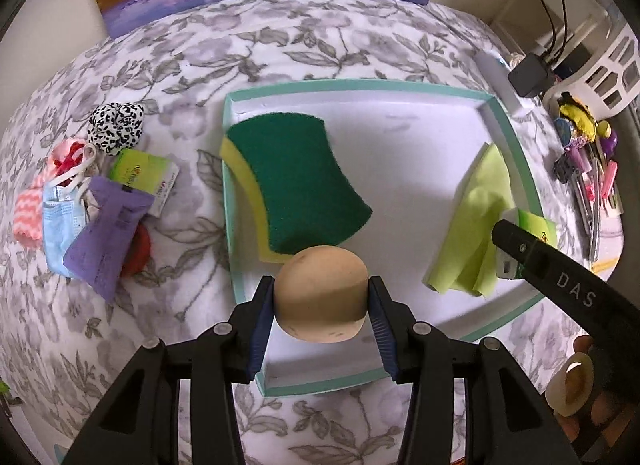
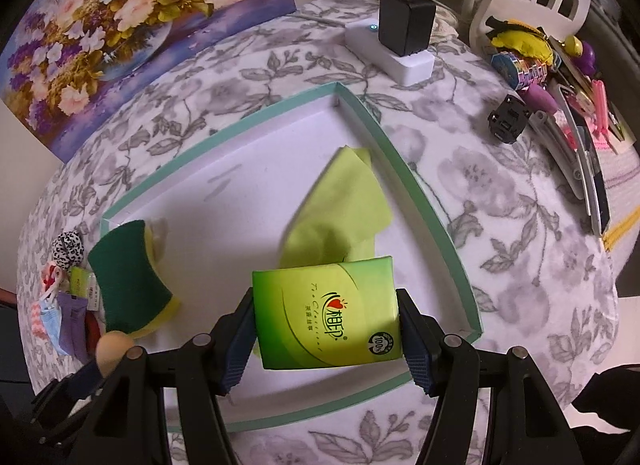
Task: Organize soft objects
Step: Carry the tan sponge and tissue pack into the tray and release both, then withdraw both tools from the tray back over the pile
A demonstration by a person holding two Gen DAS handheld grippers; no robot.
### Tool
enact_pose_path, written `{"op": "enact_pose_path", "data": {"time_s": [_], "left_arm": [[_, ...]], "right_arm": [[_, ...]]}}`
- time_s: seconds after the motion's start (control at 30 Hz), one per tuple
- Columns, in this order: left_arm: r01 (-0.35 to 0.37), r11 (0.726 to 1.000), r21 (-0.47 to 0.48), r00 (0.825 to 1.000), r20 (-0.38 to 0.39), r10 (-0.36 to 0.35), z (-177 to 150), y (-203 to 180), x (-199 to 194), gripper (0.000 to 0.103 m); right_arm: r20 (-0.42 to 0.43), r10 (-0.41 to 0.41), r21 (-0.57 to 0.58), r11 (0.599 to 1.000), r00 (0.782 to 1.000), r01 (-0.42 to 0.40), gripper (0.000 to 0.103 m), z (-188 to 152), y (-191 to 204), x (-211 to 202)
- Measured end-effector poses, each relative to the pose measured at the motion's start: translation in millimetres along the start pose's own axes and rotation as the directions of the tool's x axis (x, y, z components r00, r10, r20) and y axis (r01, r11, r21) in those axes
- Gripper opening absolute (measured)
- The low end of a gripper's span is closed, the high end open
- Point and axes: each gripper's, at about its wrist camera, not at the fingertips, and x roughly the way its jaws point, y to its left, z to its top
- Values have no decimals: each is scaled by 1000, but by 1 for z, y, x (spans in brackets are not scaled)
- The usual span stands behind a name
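Nearest the lens, low centre of the left wrist view: left tongs [image 1: 321,307] clamped on a tan sponge ball [image 1: 322,297], pads pressing both sides, held above the near edge of the tray [image 1: 520,153]. Low centre of the right wrist view: right tongs [image 2: 326,329] clamped on a green tissue pack [image 2: 326,313], held over the tray's near right part, just below a lime cloth [image 2: 340,213] lying inside.

Also in the tray, at left: a green and yellow scouring sponge [image 1: 296,181]. Still out on the flowered desk [image 1: 180,65] at left of the left view: a spotted scrunchie [image 1: 116,127], a face mask [image 1: 60,221], a purple packet [image 1: 104,233], a second green pack [image 1: 140,173].

Risks, as judged: round ball likely to roll once let go, perhaps over the low rim. Both tongs close together over one tray, so a knock between them possible. Tissue pack gripped by its edges and tilted, so liable to slip or land on the cloth and bunch it.

Writing: "DAS" in pale letters on the other tool's arm at right of the left view. On the tissue pack, a red heart logo with Chinese characters, a thin line of script not legible, and a round "100%" badge.
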Motion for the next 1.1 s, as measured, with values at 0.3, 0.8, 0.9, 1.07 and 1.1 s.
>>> {"op": "enact_pose_path", "data": {"time_s": [0.3, 0.8, 0.9, 1.07, 1.1], "left_arm": [[-3, 1000, -22, 1000, 9, 3, 2, 5, -3, 50], [-78, 985, -154, 993, 81, 92, 6, 42, -10, 94], [-129, 966, -226, 984, 94, 153, 10, 63, -10, 100], [-167, 931, -326, 975, 82, 204, 10, 97, -10, 101], [-165, 925, -343, 976, 79, 203, 10, 103, -10, 101]], "right_arm": [[5, 25, -10, 1000, 1000, -25, 68, 0, 6, -4], [28, 62, -20, 998, 998, -61, 103, 1, 12, -12], [34, 59, -17, 998, 998, -59, 103, 1, 12, -11], [48, 62, -18, 998, 997, -61, 103, 1, 13, -12], [47, 62, -19, 998, 997, -61, 103, 1, 14, -11]]}}
